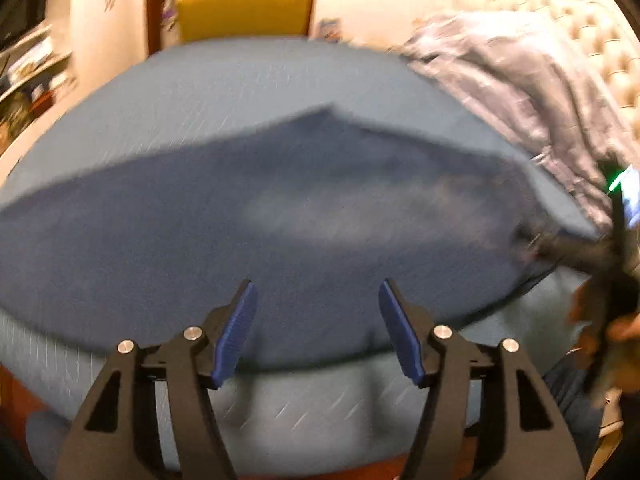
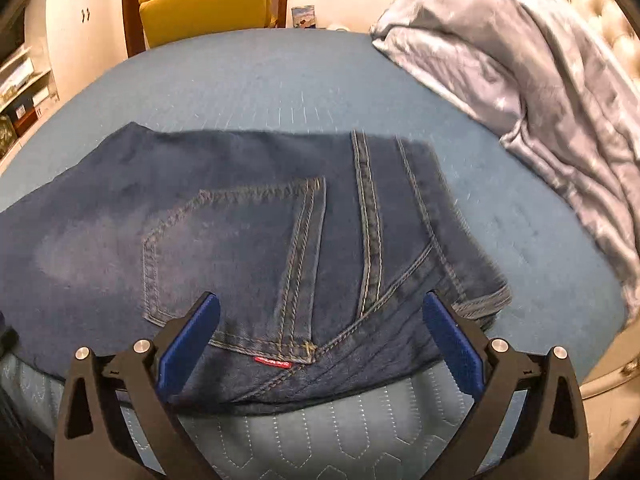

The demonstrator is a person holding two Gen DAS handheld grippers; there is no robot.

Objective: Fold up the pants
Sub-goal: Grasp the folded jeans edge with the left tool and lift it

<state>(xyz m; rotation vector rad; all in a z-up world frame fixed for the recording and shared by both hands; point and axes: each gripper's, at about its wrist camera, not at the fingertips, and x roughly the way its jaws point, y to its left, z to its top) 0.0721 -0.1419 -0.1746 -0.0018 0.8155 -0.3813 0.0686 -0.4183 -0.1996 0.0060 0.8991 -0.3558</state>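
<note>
Pants (image 2: 256,248), dark blue jeans, lie folded flat on the blue bed (image 2: 280,80), near its front edge, back pocket and red tab facing up. On the left, the left gripper (image 1: 318,326) hangs over the near edge of the denim with its jaws partly open and nothing between the blue pads. To the right, the right gripper (image 2: 320,344) stands over the pocket corner with its jaws spread wide, gripping nothing. Beyond the jeans the quilted bed cover is bare, with a crumpled grey blanket (image 2: 520,72) at the far right against a tufted headboard (image 2: 592,8). A yellow chair (image 2: 208,4) stands behind the bed.
</note>
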